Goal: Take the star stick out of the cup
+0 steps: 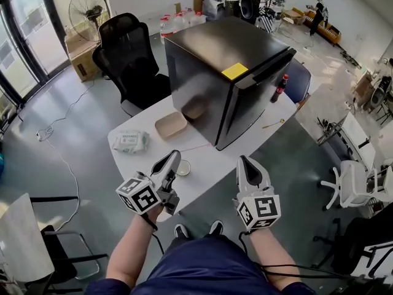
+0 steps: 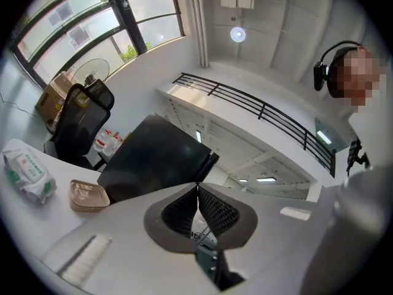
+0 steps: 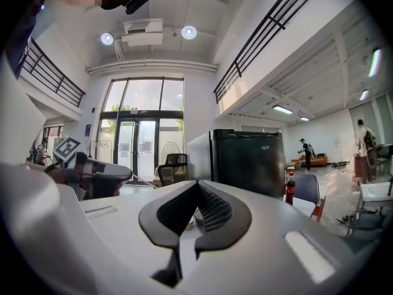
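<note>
Small white lettering on the black mini fridge (image 3: pixel 249 158) and green print on the white wipes pack (image 1: pixel 130 141) are too small to read. The fridge's yellow label (image 1: pixel 234 71) looks blank. A thin yellow stick (image 1: pixel 273 125) lies on the white tabletop (image 1: pixel 209 165) right of the fridge, its end indistinct. A small white cup (image 1: pixel 183 168) sits just beyond the left gripper (image 1: pixel 175 155). The left gripper and the right gripper (image 1: pixel 244 160) both have their jaws pressed together, empty.

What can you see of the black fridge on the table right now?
The black fridge is a small boxy unit with a glossy dark shell, standing upright on the white table. Its door looks shut. A yellow note sits on its top near the door edge. A tan tray lies close to one side wall, which mirrors it. A dark bottle with a red cap stands by the door side. Neither clearly touches it.
</note>
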A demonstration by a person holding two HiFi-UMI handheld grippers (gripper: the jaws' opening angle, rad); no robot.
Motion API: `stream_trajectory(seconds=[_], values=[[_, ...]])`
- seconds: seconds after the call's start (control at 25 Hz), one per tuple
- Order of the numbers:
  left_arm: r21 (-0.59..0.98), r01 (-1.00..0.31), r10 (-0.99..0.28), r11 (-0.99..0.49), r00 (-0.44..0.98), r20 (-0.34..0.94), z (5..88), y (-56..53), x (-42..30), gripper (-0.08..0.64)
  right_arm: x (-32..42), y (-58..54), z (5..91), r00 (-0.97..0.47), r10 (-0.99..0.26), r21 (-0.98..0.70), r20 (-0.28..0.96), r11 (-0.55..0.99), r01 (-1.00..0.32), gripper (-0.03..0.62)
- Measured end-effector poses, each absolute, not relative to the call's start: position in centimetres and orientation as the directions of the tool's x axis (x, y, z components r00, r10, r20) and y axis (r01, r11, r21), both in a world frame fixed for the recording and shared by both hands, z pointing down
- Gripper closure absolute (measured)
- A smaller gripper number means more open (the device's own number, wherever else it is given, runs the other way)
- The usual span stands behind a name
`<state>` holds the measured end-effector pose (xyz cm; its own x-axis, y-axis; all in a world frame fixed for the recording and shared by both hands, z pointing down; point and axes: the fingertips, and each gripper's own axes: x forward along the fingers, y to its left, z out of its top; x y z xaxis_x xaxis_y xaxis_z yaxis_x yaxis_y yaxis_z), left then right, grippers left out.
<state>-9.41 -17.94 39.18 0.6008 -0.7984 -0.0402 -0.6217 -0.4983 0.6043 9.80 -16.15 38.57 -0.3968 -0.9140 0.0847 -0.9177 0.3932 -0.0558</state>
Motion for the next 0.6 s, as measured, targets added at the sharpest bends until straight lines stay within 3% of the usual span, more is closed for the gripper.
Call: stream_trajectory(seconds=[0.6], values=[[0.637, -0.470, -0.662, -0.612, 0.745, -0.087, 39.5, -18.7, -2.4, 0.551, 16.6, -14.1, 38.5, -0.219, -0.971, -0.058, 0.097, 0.215, -0.975, 0.586]])
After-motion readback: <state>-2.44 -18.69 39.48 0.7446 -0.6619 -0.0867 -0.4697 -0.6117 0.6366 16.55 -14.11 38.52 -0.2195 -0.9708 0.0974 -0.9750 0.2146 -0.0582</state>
